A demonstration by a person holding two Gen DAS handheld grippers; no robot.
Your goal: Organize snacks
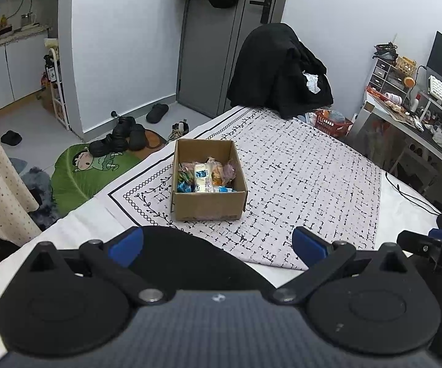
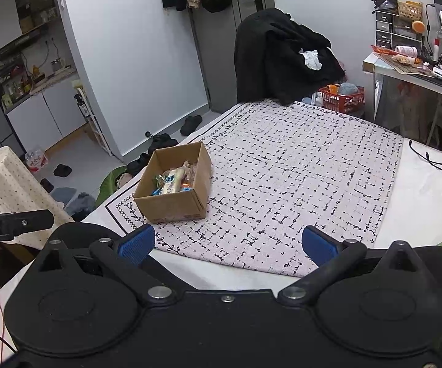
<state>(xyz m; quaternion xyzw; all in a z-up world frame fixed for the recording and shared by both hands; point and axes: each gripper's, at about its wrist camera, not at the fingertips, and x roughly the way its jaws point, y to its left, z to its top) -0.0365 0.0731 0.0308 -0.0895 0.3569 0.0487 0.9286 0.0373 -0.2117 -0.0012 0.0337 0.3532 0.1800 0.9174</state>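
A brown cardboard box (image 1: 209, 206) (image 2: 172, 205) stands open on the patterned white cloth (image 1: 297, 184) (image 2: 297, 178) that covers the bed. Inside lie several wrapped snacks (image 1: 204, 176) (image 2: 174, 181), among them a pale long packet and blue and orange wrappers. My left gripper (image 1: 218, 247) hovers open just in front of the box, nothing between its blue pads. My right gripper (image 2: 228, 245) is open too and held to the right of the box, over the cloth's near edge. Each gripper's body shows at the edge of the other's view.
A chair draped with black clothes (image 1: 279, 70) (image 2: 285, 55) stands at the far end of the bed. A red basket (image 1: 333, 124) and a cluttered desk (image 1: 411, 113) are at the right. Shoes (image 1: 119, 139) and a green mat (image 1: 89, 171) lie on the floor at the left.
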